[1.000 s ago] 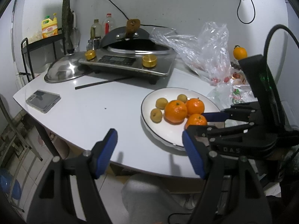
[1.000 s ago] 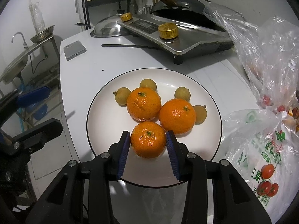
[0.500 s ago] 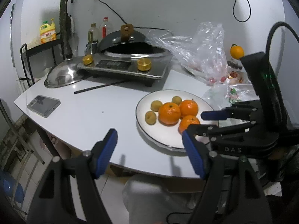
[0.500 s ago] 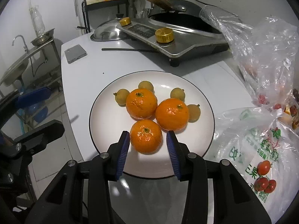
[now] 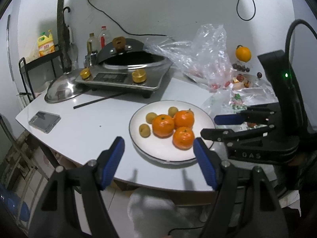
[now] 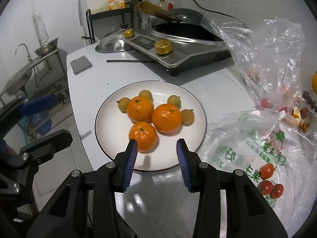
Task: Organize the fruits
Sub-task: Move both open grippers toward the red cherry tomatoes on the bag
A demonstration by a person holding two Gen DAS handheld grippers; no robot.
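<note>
**Fruit plate on white table, both grippers clear of it**

White table (image 6: 208, 85) against a white wall; cooker with wok (image 6: 178, 39) behind, steel lid (image 6: 111, 44), phone (image 6: 81, 65), plastic bags (image 6: 267, 59) to the right. Plate (image 6: 111, 138) holds three mandarins and four small longans.

Right gripper (image 6: 156, 154) hangs over the plate's near edge, jaws parted, nothing between them; nearest mandarin (image 6: 142, 135) lies just beyond its left pad, stem up. The fruit is round, no long axis.

Left gripper (image 5: 158, 160) spread wide, holding nothing, near the table's front edge.
</note>
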